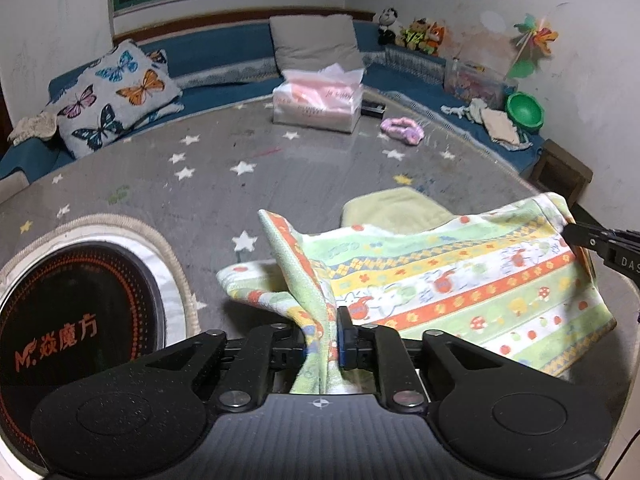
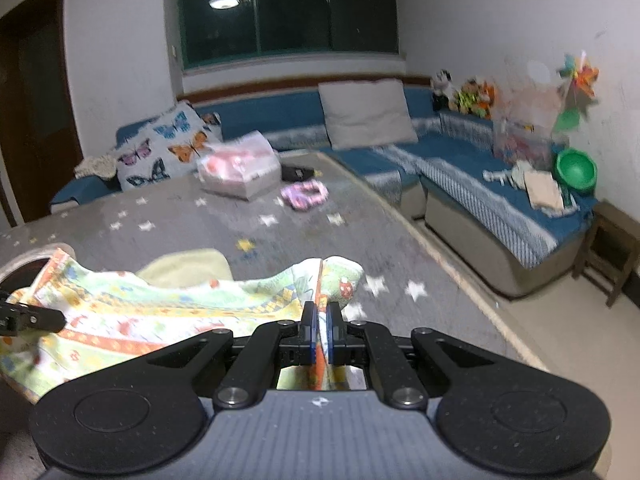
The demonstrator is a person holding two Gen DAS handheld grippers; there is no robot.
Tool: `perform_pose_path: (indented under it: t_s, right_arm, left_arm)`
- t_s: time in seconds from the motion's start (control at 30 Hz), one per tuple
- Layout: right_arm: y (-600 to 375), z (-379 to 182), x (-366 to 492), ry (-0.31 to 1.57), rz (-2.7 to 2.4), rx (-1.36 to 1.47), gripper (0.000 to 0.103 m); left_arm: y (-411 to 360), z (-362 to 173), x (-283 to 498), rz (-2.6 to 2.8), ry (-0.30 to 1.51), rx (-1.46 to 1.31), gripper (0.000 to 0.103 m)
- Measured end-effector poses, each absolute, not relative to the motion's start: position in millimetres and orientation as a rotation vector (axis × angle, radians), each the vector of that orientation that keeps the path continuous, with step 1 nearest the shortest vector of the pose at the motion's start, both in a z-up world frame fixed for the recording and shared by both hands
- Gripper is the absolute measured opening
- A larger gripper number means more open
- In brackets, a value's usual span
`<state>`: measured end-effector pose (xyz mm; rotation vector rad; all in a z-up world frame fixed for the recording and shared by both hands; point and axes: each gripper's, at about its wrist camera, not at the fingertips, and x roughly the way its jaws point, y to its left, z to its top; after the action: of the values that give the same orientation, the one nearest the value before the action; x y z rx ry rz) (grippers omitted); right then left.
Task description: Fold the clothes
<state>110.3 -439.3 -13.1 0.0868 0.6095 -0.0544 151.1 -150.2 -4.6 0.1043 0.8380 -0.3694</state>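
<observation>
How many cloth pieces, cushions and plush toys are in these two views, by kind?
Towels on the table: 2, the striped towel and the pale yellow towel
Cushions: 2, the butterfly cushion and the grey cushion
Plush toys: 3, the row of plush toys
Total: 7

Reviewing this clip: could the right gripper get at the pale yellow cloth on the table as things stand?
Probably not: the right gripper is shut on the patterned towel, which hangs between it and the yellow cloth. It would have to release first.

orange "m. 焱魔方" stands on the round black cooktop (image 1: 76, 320), left of the left jaws. white letters "das" mark the other gripper's black finger (image 1: 624, 260), far right of them.
</observation>
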Motion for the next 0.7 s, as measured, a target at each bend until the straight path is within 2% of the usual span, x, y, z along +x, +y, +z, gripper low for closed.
perform_pose_path:
  t_s: [0.1, 0.13, 0.17, 0.27, 0.37, 0.43, 0.7]
  right_arm:
    - [-445, -20, 113, 0.638, -0.085, 0.083, 0.008]
    - [-448, -22, 113, 0.643, -0.095, 0.088, 0.008]
    - [-449, -22, 113, 0.643, -0.097, 0.09, 0.008]
    - [-449, -18, 114, 0.635, -0.077, 0.1, 0.008]
    - [-441, -18, 121, 0.642, -0.028, 0.113, 0.014]
    - [-433, -21, 129, 0.654, 0.015, 0.121, 0.022]
    - [-397, -36, 159, 0.701, 0.119, 0.078, 0.032]
  left_arm:
    - [-148, -8, 154, -0.354, 0.847, 0.116, 0.03]
    - [-148, -8, 155, -0.344, 0.848, 0.12, 0.04]
    - [-147, -8, 157, -0.336, 0.848, 0.12, 0.044]
    - [-145, -6, 162, -0.316, 0.847, 0.119, 0.051]
    - [-148, -6, 170, -0.308, 0.848, 0.118, 0.058]
    - [-151, -7, 175, -0.306, 0.852, 0.122, 0.06]
    - [-157, -15, 195, -0.287, 0.852, 0.16, 0.067]
